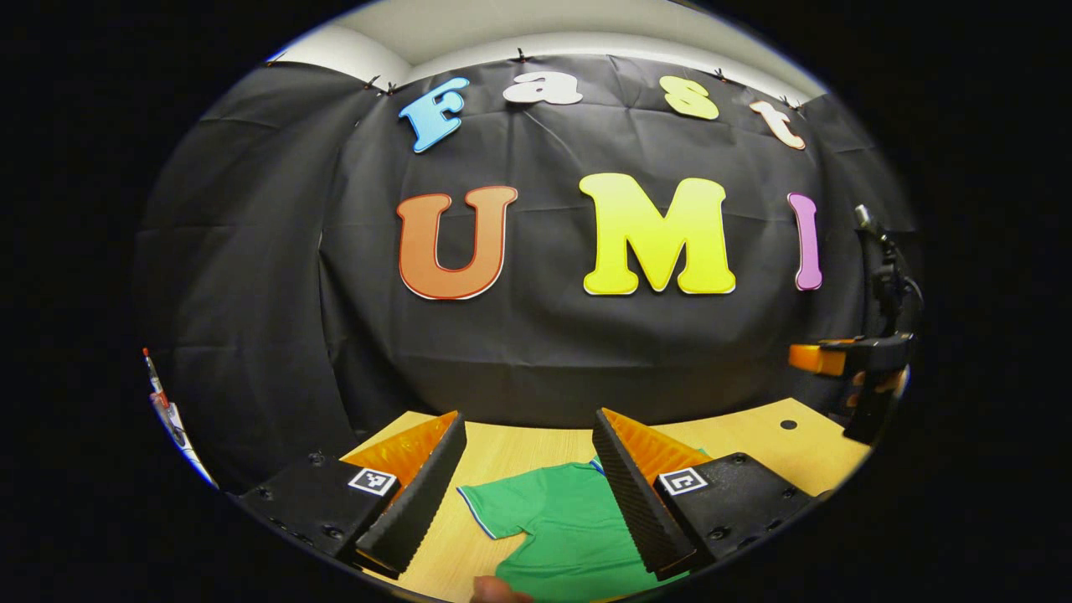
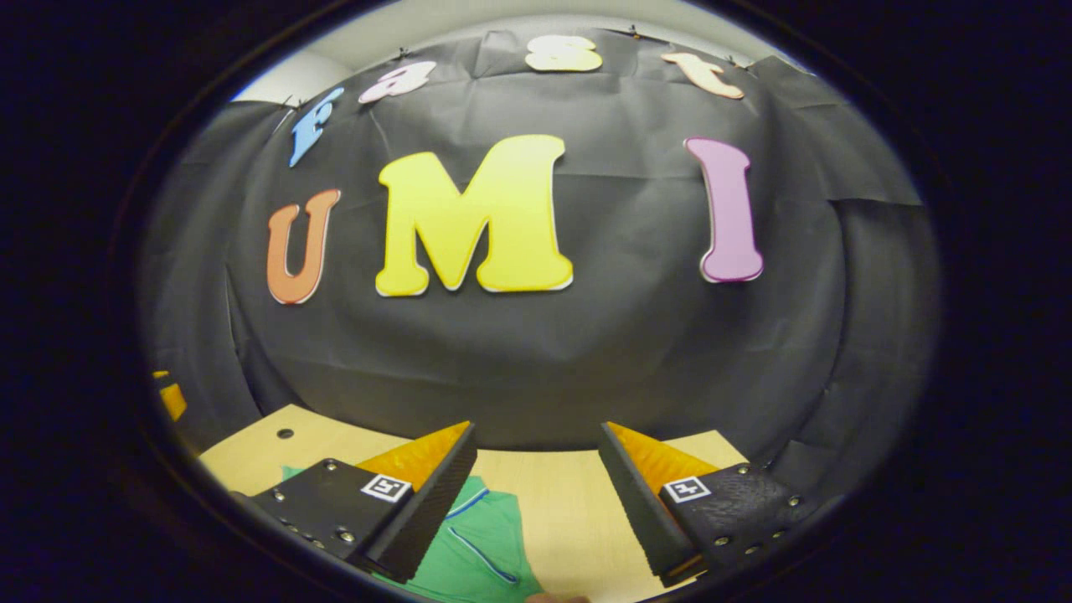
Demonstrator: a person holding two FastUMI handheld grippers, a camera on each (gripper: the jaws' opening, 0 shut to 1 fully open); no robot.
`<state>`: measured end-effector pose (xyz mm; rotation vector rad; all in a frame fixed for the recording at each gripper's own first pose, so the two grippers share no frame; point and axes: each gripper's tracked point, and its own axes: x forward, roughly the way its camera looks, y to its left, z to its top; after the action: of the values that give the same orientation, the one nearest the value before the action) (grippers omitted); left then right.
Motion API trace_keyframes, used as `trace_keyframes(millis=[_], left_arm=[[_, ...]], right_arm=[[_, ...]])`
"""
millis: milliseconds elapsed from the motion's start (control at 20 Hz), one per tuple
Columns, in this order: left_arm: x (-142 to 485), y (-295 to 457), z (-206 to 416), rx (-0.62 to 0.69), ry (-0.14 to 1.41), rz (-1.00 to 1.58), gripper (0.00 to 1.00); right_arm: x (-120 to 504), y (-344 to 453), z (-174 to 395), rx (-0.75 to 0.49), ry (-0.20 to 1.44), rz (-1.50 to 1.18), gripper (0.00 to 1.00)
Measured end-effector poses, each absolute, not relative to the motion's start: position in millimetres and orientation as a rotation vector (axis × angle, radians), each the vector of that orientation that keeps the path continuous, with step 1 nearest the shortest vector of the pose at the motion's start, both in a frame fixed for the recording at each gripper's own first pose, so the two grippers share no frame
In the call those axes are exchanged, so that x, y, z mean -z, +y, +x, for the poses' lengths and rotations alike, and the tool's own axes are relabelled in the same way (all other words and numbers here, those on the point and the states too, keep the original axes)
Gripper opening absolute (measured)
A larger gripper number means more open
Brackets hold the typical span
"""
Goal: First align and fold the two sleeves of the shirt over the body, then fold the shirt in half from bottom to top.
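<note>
A: How does the shirt (image 1: 569, 528) look?
B: Green, flat on the wooden table (image 1: 754, 435), with a thin blue-and-white trim along a short sleeve's edge. It lies below and between the left gripper's (image 1: 532, 486) fingers, which are spread wide, holding nothing.
A: And the right gripper (image 2: 536, 494)?
B: Also spread wide and empty; the shirt (image 2: 477, 544) sits under its left finger.

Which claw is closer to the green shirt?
Probably the left claw: the green shirt lies right between its open fingers. The right claw is open mostly over bare table, shirt toward its left finger.
</note>
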<state>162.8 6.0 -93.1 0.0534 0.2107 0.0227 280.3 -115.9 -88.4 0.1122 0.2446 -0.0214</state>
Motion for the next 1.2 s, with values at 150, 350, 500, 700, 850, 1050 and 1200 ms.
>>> trace_keyframes(millis=[150,350,500,700,850,1050,1200], left_arm=[[112.8,10.1,177.9,-0.023,0.243,0.035,0.98],[147.6,25.3,201.8,-0.048,0.304,0.014,0.98],[177.7,39.5,219.6,-0.090,0.382,-0.037,0.98],[226.5,56.3,238.0,-0.151,0.528,-0.130,0.98],[265.0,74.8,251.8,-0.205,0.616,-0.175,0.98],[310.4,94.1,262.5,-0.227,0.712,-0.142,1.00],[336.6,94.2,264.9,-0.238,0.757,-0.119,0.98]], right_arm=[[76.4,-129.4,251.9,0.049,0.243,0.190,0.94],[72.5,-153.4,215.4,0.093,0.251,0.204,0.94],[72.2,-165.2,194.5,0.126,0.261,0.235,0.94],[72.5,-181.4,180.6,0.161,0.268,0.246,0.93],[68.2,-189.1,176.6,0.175,0.258,0.250,0.94],[66.6,-195.7,173.2,0.186,0.255,0.242,0.93],[67.5,-200.4,172.5,0.194,0.258,0.238,0.94]])
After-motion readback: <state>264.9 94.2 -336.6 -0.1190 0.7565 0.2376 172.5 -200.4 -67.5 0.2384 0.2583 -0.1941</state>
